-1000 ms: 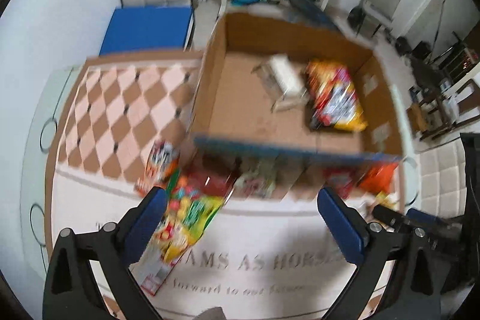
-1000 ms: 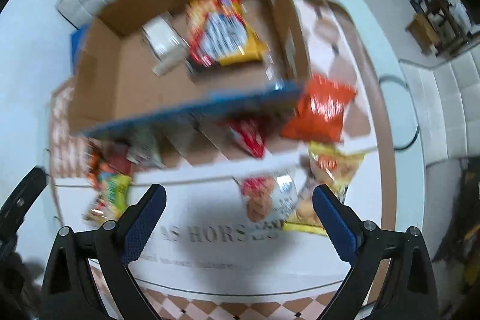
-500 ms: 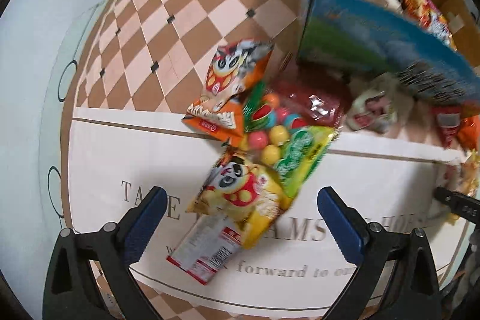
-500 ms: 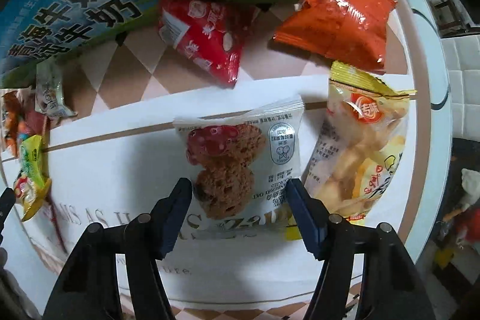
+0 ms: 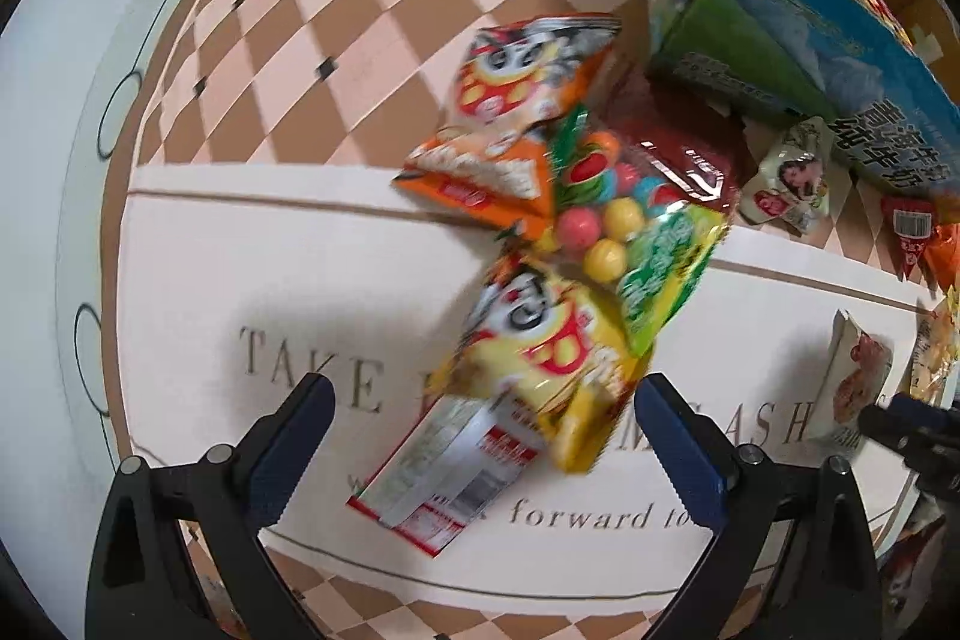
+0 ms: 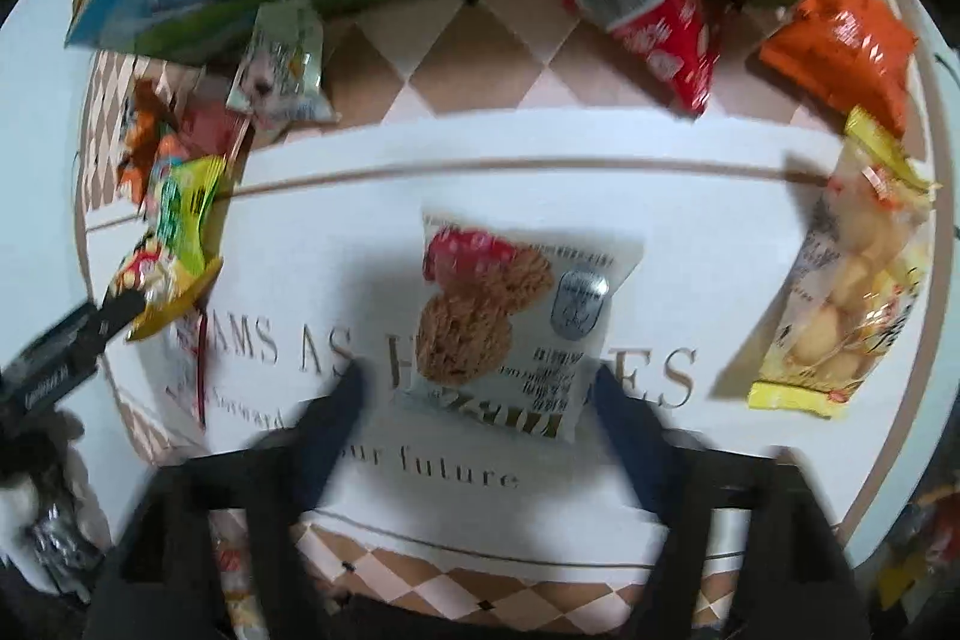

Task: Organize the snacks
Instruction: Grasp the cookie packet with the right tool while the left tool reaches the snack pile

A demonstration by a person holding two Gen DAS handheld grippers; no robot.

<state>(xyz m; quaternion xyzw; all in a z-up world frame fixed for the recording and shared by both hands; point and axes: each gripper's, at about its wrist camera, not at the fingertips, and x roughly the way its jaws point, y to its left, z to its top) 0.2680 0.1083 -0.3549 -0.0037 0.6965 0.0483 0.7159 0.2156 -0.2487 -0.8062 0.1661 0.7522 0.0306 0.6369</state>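
From my left wrist camera, my left gripper [image 5: 480, 400] stands wide apart over the white tablecloth [image 5: 270, 292], pads touching nothing; the yellow snack bag [image 5: 552, 358] lies between the fingers, overlapped by a green candy bag [image 5: 648, 250] and an orange bag [image 5: 516, 112]. The blue carton [image 5: 798, 40] sits beyond them.

From my right wrist camera, my right gripper [image 6: 480, 388], blurred, has its jaws opening around the white cookie packet [image 6: 516, 304], which lies flat on the cloth between them, not pinched. A red packet [image 6: 654, 16] and a yellow packet [image 6: 840, 292] lie apart.
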